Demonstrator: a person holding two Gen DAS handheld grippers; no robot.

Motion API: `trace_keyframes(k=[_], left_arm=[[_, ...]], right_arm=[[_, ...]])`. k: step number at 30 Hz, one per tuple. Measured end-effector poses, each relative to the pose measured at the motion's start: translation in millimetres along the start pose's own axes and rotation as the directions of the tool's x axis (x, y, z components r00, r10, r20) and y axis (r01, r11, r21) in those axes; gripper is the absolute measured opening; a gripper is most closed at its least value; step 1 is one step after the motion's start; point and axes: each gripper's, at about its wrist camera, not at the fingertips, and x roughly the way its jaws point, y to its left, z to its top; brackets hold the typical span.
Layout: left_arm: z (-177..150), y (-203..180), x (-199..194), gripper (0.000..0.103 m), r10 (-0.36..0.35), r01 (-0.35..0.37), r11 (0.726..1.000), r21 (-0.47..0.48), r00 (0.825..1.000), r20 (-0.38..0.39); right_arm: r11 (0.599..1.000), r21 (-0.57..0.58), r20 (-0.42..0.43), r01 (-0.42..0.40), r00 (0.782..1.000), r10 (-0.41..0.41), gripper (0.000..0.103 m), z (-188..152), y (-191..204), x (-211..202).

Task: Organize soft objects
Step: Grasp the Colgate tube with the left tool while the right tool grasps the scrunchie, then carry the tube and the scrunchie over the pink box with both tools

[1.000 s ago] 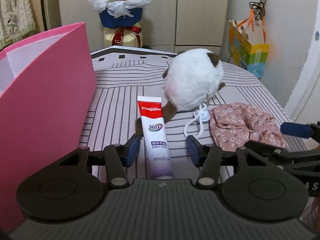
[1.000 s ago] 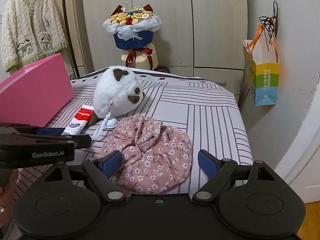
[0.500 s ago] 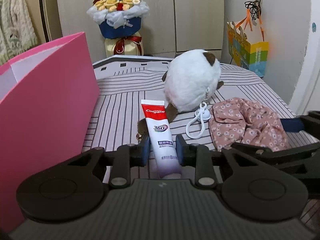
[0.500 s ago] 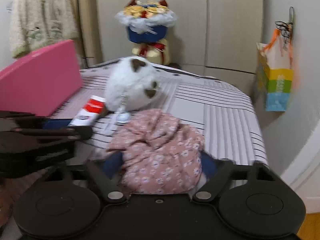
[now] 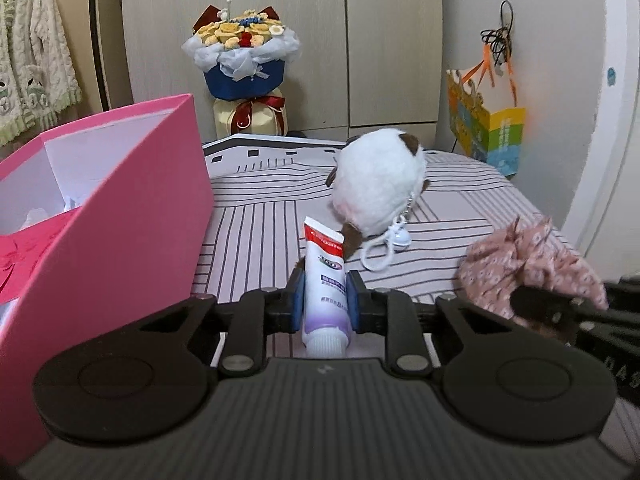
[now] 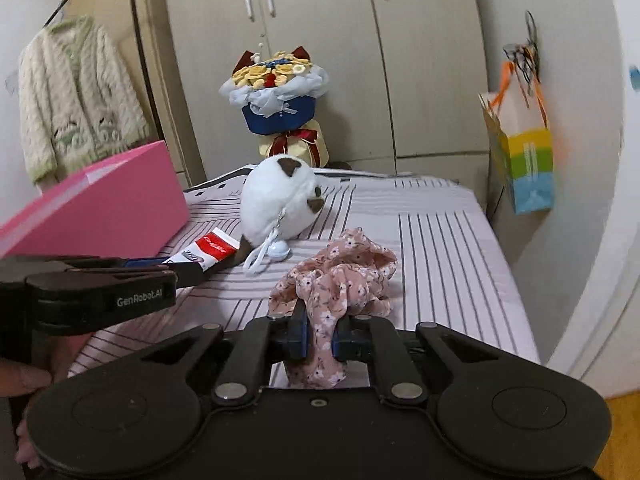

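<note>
The pink box (image 5: 100, 216) stands open-topped, left of the left gripper's (image 5: 325, 300) fingers and rising above them. The striped bed cover (image 6: 440, 248) spreads beyond both pairs of fingers. The plush toy (image 5: 378, 188), round, white with brown patches and a white loop on a chain, sits ahead of the left fingers, its brown foot touching the far end of the toothpaste tube (image 5: 325, 280). The floral cloth (image 6: 344, 280), pink with small white flowers and bunched into folds, is pinched between the right gripper's (image 6: 320, 336) 2 blue pads, narrowed tight on a gathered fold, while most of it piles just ahead of the fingertips. The tube, red-topped and fading white to lilac, is clamped between the left gripper's 2 pads, its cap end toward the camera.
</note>
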Motion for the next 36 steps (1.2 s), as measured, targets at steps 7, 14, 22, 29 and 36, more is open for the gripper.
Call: trace_keyframes(k=[7, 14, 22, 29, 36], left_arm=[[-7, 6, -30, 0.020, -0.045, 0.045, 0.999, -0.022, 0.999, 0.027], [-13, 13, -58, 0.020, -0.132, 0.133, 0.990, -0.051, 0.991, 0.037], [-13, 23, -88, 0.020, -0.232, 0.234, 0.971, -0.054, 0.972, 0.041], [-8, 36, -110, 0.020, -0.291, 0.292, 0.955, -0.049, 0.956, 0.020], [4, 53, -143, 0.020, -0.319, 0.319, 0.948, -0.013, 0.948, 0.003]], right_arm=[[1.000, 0.019, 0.024, 0.009, 1.000, -0.010, 0.012, -18, 11, -23], [1.000, 0.001, 0.042, 0.006, 0.999, -0.006, 0.012, -24, 19, -44], [0.996, -0.088, -0.008, -0.007, 1.000, 0.006, 0.012, -26, 31, -64], [0.987, -0.141, -0.074, -0.072, 0.995, 0.062, 0.012, -20, 42, -83], [0.962, -0.230, -0.115, -0.150, 0.985, 0.126, 0.012, -5, 69, -106]])
